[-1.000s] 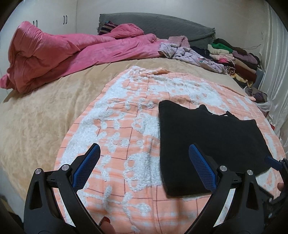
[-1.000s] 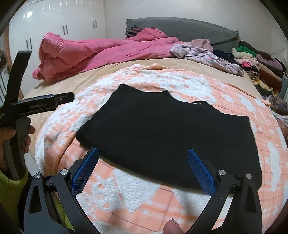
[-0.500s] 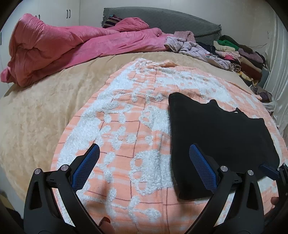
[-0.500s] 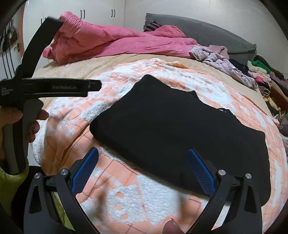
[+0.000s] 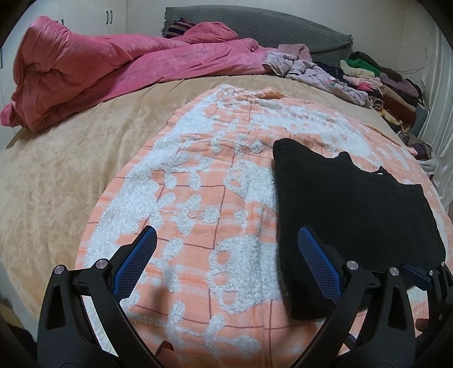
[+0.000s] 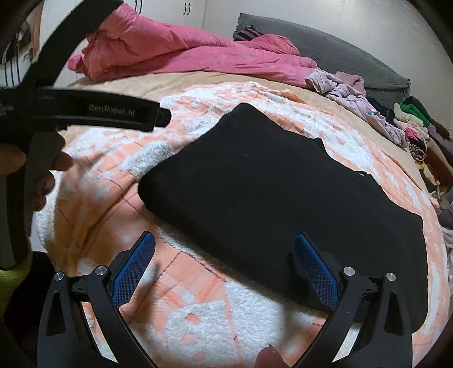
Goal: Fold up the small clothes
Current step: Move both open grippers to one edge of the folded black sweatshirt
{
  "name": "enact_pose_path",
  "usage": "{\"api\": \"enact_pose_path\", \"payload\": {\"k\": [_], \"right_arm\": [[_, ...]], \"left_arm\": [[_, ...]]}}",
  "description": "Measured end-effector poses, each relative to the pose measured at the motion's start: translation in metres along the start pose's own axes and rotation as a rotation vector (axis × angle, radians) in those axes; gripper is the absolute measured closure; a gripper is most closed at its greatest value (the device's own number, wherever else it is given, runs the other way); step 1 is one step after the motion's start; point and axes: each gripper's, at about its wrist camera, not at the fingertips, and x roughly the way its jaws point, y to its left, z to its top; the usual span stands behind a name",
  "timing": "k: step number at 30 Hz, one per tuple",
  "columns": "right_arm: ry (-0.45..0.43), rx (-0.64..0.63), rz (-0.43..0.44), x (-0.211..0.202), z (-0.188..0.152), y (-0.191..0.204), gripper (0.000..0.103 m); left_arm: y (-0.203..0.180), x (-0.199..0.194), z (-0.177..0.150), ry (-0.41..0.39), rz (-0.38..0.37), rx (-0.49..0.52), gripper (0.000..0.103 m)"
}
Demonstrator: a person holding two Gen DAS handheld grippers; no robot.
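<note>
A black garment (image 5: 354, 209) (image 6: 283, 203) lies folded flat on an orange and white towel (image 5: 198, 198) (image 6: 198, 311) spread over the bed. My left gripper (image 5: 226, 254) is open above the towel, its right finger over the garment's near left corner. My right gripper (image 6: 225, 260) is open too, hovering over the garment's near edge with nothing between its fingers. The left tool's body (image 6: 93, 111), held by a hand, shows at the left of the right wrist view. The right gripper's blue tip (image 5: 416, 276) shows at the lower right of the left wrist view.
A pink duvet (image 5: 99, 70) is bunched at the far left of the beige bed cover (image 5: 56, 184). A loose lilac garment (image 5: 317, 70) and a stack of folded clothes (image 5: 379, 82) lie at the far right, before a grey headboard cushion (image 5: 269, 25).
Both grippers have moved lower and closer to the bed, toward the garment's near left corner. They stay open. The garment has not moved.
</note>
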Motion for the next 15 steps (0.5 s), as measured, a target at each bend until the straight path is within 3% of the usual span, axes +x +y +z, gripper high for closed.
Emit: {"api": "enact_pose_path", "payload": {"k": [8,15], "right_arm": [[0.054,-0.020,-0.072,0.027,-0.003,0.001,0.005],[0.044,-0.020,-0.110,0.046,0.003,-0.003,0.004]], "left_arm": [[0.001,0.006,0.001,0.009,0.002,-0.004,0.010],[0.005,0.013,0.004,0.030,-0.008,-0.038,0.010]]}}
